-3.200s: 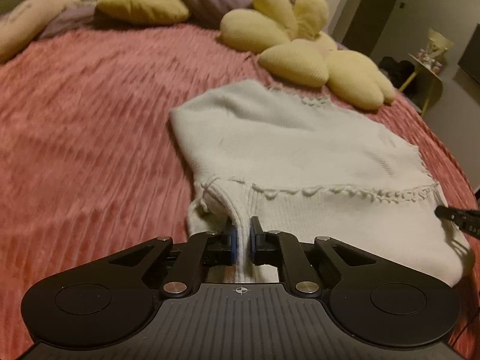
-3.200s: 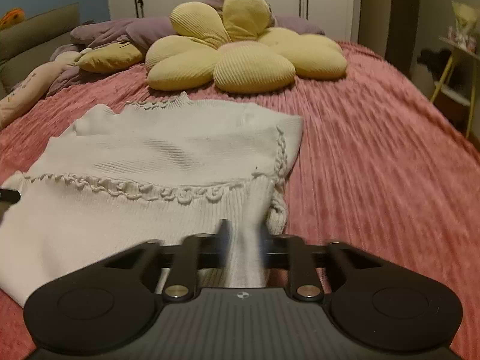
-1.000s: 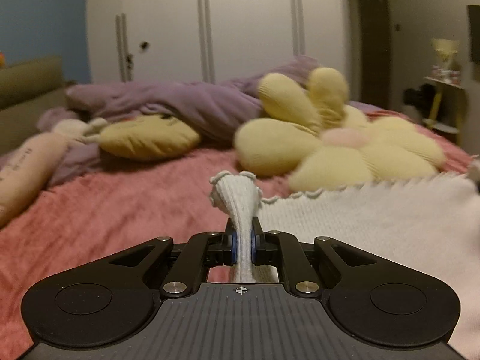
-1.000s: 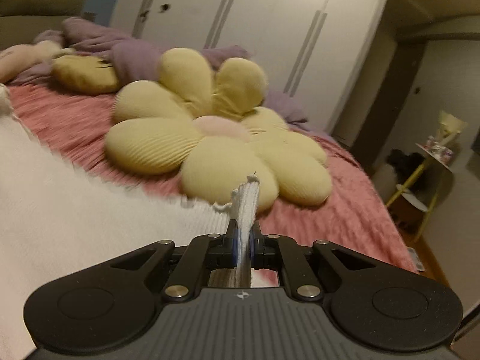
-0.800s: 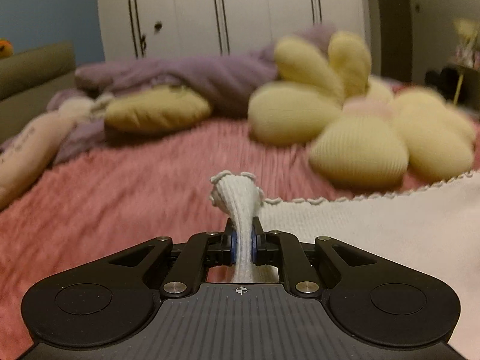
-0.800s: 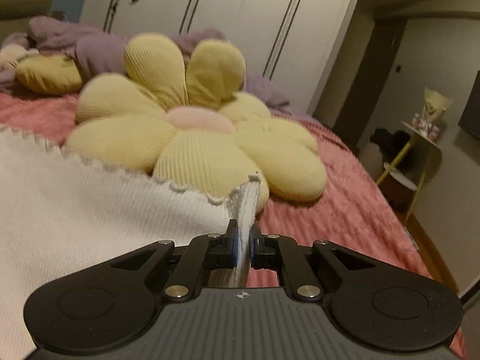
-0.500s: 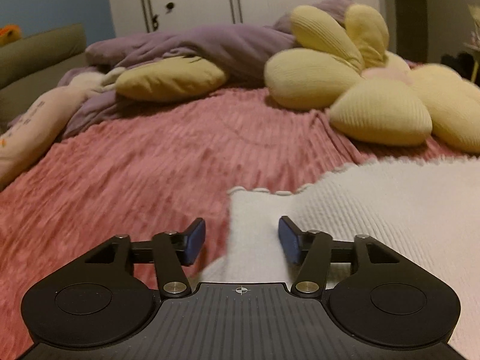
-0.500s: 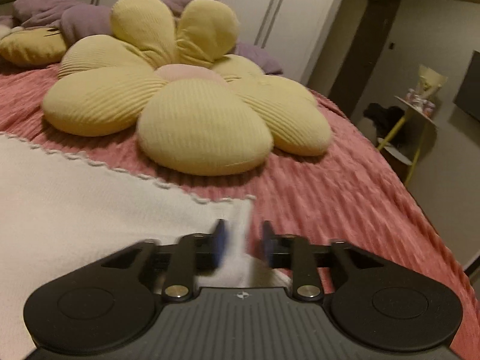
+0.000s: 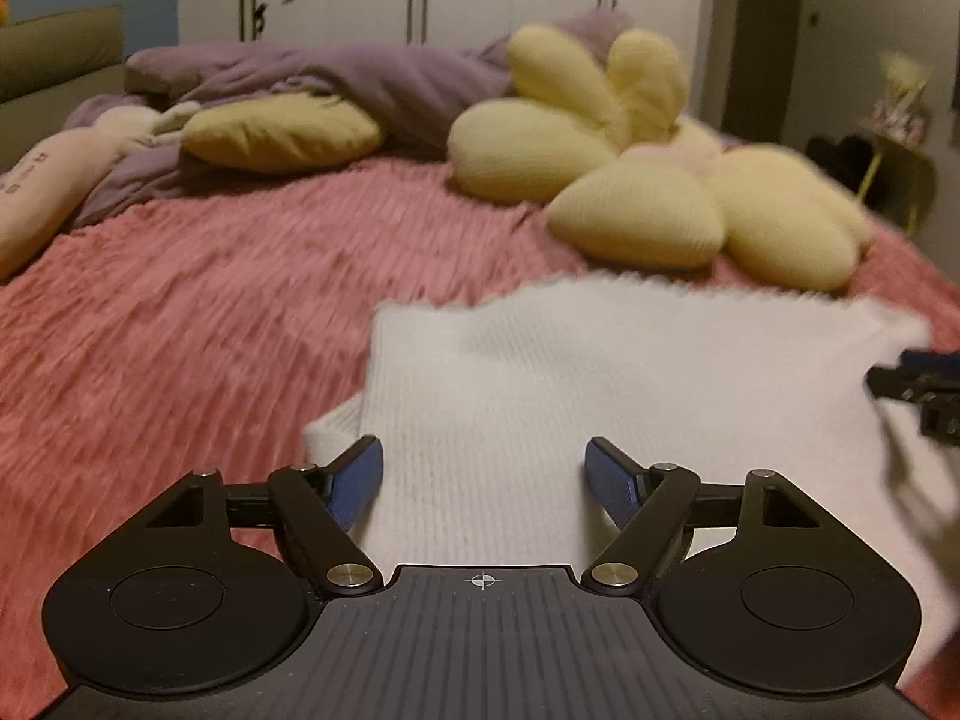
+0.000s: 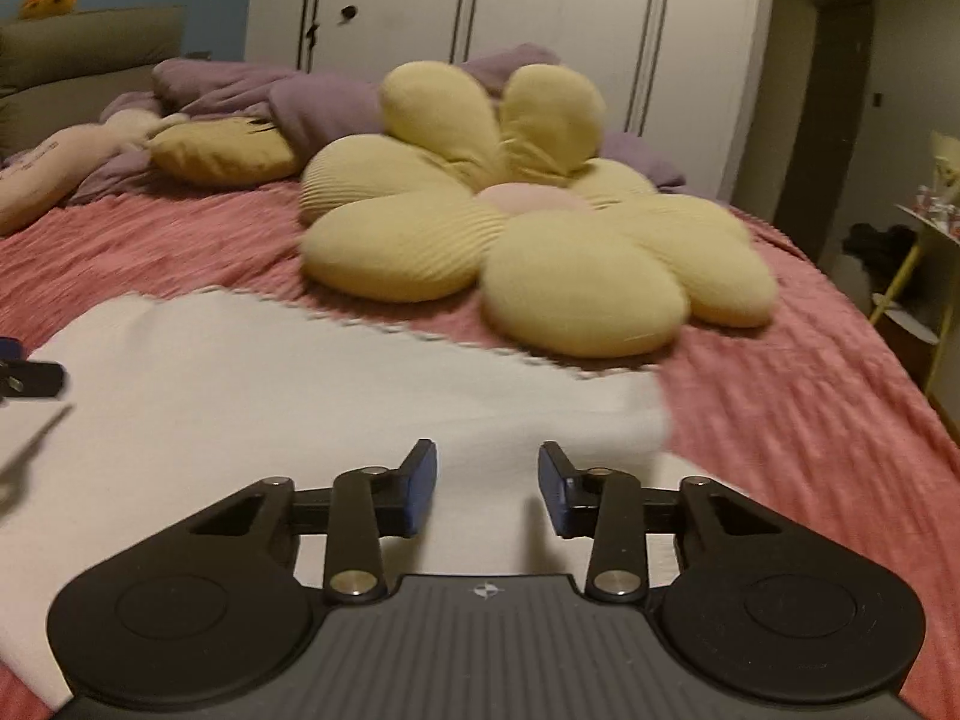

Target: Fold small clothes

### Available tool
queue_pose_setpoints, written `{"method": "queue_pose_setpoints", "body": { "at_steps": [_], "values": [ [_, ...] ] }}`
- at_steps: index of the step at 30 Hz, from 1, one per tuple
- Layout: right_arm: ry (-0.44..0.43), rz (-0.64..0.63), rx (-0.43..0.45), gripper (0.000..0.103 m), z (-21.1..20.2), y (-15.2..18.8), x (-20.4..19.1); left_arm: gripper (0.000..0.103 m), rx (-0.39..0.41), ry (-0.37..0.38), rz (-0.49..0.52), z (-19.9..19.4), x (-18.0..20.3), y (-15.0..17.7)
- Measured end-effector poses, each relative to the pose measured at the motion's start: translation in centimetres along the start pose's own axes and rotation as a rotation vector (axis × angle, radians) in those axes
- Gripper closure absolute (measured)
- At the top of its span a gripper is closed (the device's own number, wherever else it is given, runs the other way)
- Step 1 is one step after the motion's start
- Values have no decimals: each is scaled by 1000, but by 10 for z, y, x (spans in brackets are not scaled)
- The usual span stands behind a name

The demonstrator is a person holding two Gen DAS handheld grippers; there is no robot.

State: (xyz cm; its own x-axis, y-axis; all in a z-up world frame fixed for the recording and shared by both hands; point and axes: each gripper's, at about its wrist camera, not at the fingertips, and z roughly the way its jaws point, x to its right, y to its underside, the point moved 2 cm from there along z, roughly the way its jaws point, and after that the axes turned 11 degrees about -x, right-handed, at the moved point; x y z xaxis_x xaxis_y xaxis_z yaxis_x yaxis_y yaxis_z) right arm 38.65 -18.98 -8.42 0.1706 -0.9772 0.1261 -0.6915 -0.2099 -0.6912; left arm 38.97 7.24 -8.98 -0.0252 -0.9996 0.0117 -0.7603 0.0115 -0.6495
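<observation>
A small white knitted garment [image 9: 600,384] lies folded flat on the pink ribbed bedspread [image 9: 180,324]. My left gripper [image 9: 485,471] is open and empty, just above the garment's near left part. My right gripper [image 10: 486,477] is open and empty over the garment [image 10: 288,396] near its right edge. The right gripper's tip shows at the right edge of the left wrist view [image 9: 918,384]. The left gripper's tip shows at the left edge of the right wrist view [image 10: 24,375].
A yellow flower-shaped cushion [image 10: 528,246] lies just beyond the garment. A yellow pillow [image 9: 282,132], a purple duvet [image 9: 360,84] and a pink plush [image 9: 48,192] lie at the head of the bed. White wardrobes [image 10: 510,30] stand behind. A side table [image 10: 924,264] stands right.
Both grippers carried the garment's near edge up and over toward the cushion, then opened and let it go. They have now drawn back a little and the garment lies flat.
</observation>
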Motion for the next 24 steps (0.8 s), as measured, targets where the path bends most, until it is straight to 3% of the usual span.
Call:
{"method": "queue_pose_setpoints", "body": {
  "at_steps": [3, 7, 11, 15, 17, 19, 24],
  "values": [
    [36, -24, -42, 67, 17, 1, -5, 15, -1, -31, -6, 8, -1, 7],
    [25, -28, -60, 66, 35, 15, 7, 6, -29, 3, -60, 18, -13, 9],
    [40, -38, -70, 66, 31, 13, 5, 6, -79, 41, -130, 10, -27, 9],
    [14, -3, -48, 62, -6, 21, 7, 8, -90, 74, -135, -19, -42, 25],
    [-36, 36, -31, 52, -28, 35, 13, 8, -107, 102, -142, -29, -51, 35],
    [-68, 61, -34, 49, -45, 54, 17, 8, -136, 129, -158, -35, -60, 46],
    [-77, 112, -62, 48, -68, 94, 31, 12, -154, 152, -182, -45, -73, 58]
  ]
}}
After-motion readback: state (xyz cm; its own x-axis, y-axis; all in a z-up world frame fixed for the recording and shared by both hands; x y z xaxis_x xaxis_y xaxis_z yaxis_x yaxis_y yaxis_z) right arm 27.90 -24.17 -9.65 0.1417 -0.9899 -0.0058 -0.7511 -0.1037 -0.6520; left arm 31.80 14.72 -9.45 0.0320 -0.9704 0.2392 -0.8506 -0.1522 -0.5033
